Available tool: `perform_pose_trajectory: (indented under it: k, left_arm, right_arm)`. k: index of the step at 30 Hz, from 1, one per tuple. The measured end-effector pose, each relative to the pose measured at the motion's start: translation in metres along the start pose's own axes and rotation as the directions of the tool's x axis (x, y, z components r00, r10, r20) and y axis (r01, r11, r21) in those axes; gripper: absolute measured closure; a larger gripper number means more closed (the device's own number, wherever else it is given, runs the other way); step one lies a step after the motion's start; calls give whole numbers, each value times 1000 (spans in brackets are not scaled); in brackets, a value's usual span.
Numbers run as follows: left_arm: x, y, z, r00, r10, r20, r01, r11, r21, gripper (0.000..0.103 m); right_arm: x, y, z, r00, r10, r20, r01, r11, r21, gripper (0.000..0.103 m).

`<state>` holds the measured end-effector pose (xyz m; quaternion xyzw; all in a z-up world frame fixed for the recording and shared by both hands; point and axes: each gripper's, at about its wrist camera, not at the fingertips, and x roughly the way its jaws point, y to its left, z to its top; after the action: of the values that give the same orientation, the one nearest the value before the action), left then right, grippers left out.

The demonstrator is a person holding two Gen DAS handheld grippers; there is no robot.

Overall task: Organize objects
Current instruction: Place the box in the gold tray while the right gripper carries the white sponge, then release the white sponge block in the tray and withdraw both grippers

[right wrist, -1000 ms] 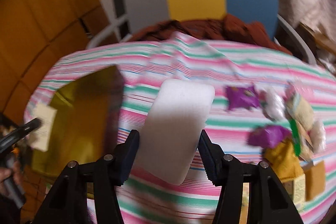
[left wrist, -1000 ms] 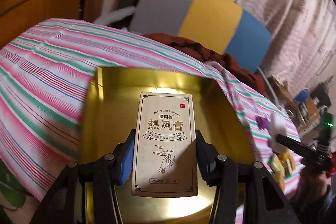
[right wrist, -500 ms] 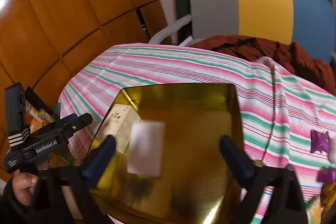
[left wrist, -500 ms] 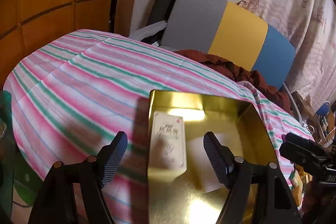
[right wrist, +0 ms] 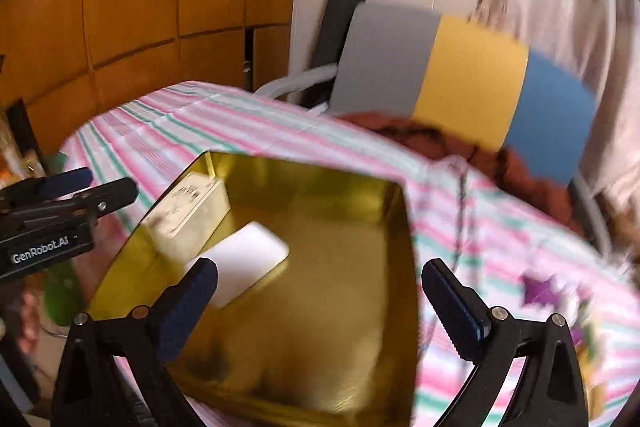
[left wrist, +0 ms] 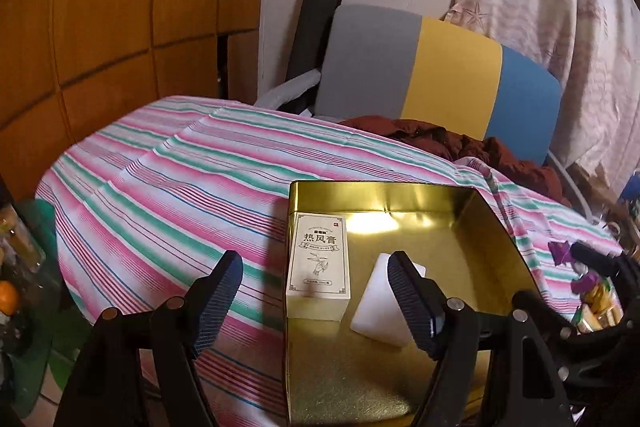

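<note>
Both items have been released since a second ago: the carton and the white block now lie in the gold tin on the striped tablecloth. The left gripper and right gripper are spread wide and empty. Fetching the purple wrappers near the tablecloth's right edge is judged next. The carton's long axis runs along the tin's left wall, title toward the far wall.

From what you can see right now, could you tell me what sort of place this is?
Probably a room in a home: a striped tablecloth, a tricolour chair draped with clothing, and a patterned curtain.
</note>
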<state>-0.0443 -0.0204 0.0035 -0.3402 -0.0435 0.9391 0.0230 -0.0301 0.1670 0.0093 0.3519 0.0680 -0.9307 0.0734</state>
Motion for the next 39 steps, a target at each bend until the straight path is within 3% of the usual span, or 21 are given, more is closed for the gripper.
perform_pose_trajectory:
  k: [5, 13, 17, 26, 31, 39]
  left_arm:
    - [-4, -7, -5, 1000, 31, 2, -31, 999, 24, 27]
    - [-10, -19, -12, 1000, 3, 8, -3, 999, 48, 27]
    - [-11, -29, -14, 1000, 25, 11, -26, 995, 92, 27]
    - [-11, -42, -19, 1000, 10, -9, -9, 992, 129, 27]
    - [-9, -49, -24, 1000, -5, -29, 9, 988, 157, 27]
    - [0, -56, -29, 991, -88, -102, 103, 983, 152, 27]
  right_arm:
    - [1, -15, -15, 995, 97, -35, -94, 991, 99, 0]
    - [-1, -20, -35, 996, 64, -62, -56, 992, 112, 3]
    - [-1, -25, -38, 996, 49, -73, -39, 991, 128, 3]
    - [-17, -49, -41, 998, 49, -38, -42, 986, 163, 0]
    - [-23, -69, -46, 999, 14, -47, -5, 983, 186, 0]
    - [-39, -129, -58, 994, -90, -61, 104, 949, 296, 0]
